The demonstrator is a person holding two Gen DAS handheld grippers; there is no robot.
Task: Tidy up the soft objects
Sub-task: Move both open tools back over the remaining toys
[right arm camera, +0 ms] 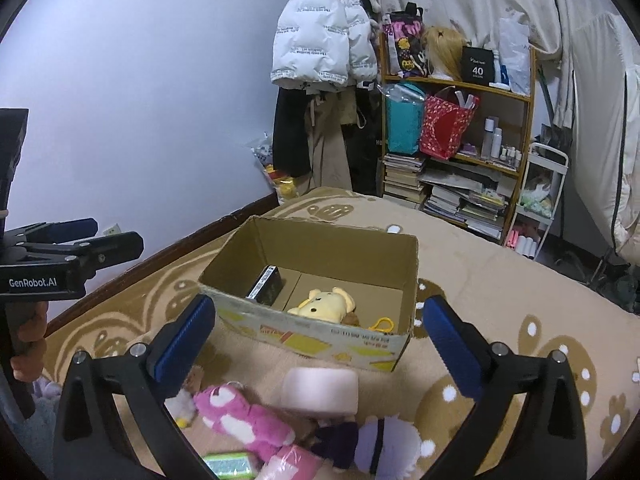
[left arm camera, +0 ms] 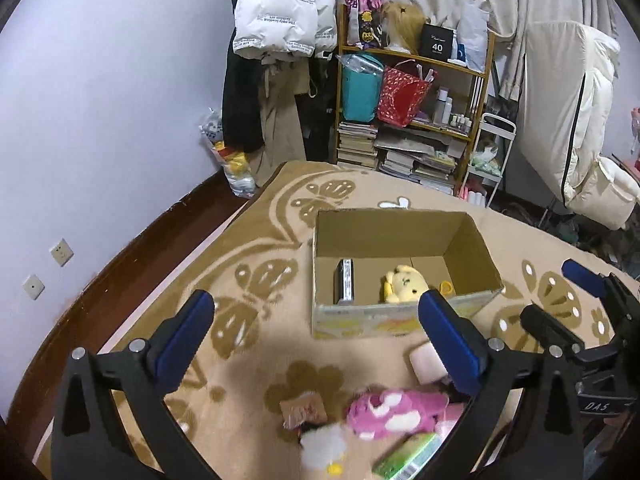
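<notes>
Two claws gape wide, empty. Left wrist view: left claw (left arm camera: 316, 336) hovers before the box (left arm camera: 400, 318), yellow plush (left arm camera: 404, 284) inside; pink plush (left arm camera: 394, 410) lies nearest, best pinched mid-body. Right wrist view: right claw (right arm camera: 320, 338) over pink plush (right arm camera: 240, 416); "GenRobot.AI" marks the left tool.

box (left arm camera: 400, 316): matt cardboard | pink toy (left arm camera: 394, 408): fuzzy plush | blanket (left arm camera: 256, 360): soft fleece
</notes>
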